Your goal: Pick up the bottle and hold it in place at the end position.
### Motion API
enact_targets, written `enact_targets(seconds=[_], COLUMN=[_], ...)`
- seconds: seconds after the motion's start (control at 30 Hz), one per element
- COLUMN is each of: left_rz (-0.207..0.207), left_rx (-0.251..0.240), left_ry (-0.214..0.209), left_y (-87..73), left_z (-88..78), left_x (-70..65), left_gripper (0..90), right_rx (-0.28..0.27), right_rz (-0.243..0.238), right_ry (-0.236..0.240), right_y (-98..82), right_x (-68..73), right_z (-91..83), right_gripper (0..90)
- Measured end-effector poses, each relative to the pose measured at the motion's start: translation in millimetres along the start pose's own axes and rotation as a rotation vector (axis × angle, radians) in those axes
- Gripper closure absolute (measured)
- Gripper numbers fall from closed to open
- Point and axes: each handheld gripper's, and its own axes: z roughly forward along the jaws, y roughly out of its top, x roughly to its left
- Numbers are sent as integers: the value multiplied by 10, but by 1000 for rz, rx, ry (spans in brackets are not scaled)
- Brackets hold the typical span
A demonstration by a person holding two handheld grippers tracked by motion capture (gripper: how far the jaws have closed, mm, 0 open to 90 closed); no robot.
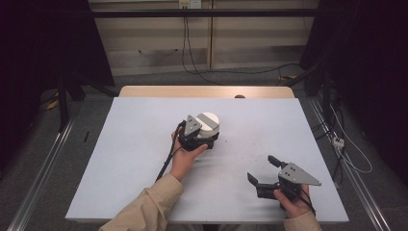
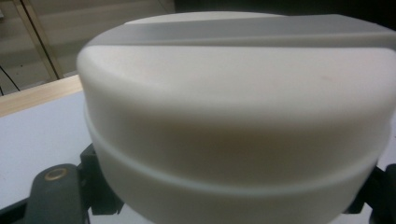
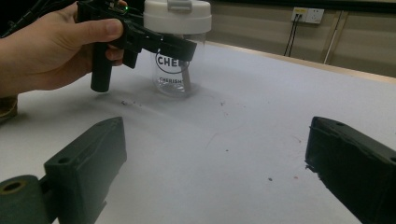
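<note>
1. Right gripper (image 1: 263,169), near edge of white table (image 1: 120,159): jaws spread wide, nothing between them, held low over the sheet.
2. Left hand (image 1: 185,156), mid-table, holds left gripper (image 1: 208,136): jaws pinch the jar (image 3: 177,51) just under its lid (image 2: 233,79).
3. Jar: upright at table centre, clear body with dark lettering, cream-white round lid with grey tab on top.
</note>
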Motion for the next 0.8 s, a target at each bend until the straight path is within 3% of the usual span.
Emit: enact_targets(seconds=[0.4, 0.8], left_rz=[23, 6], left_rx=[-11, -7], left_ry=[-3, -20], left_y=[-24, -44], left_z=[7, -19], left_x=[7, 35], left_gripper=[184, 184], right_rx=[6, 16], right_rz=[0, 16], right_ry=[7, 23], right_y=[-4, 44], right_x=[0, -13], right_z=[10, 127], right_gripper=[51, 25])
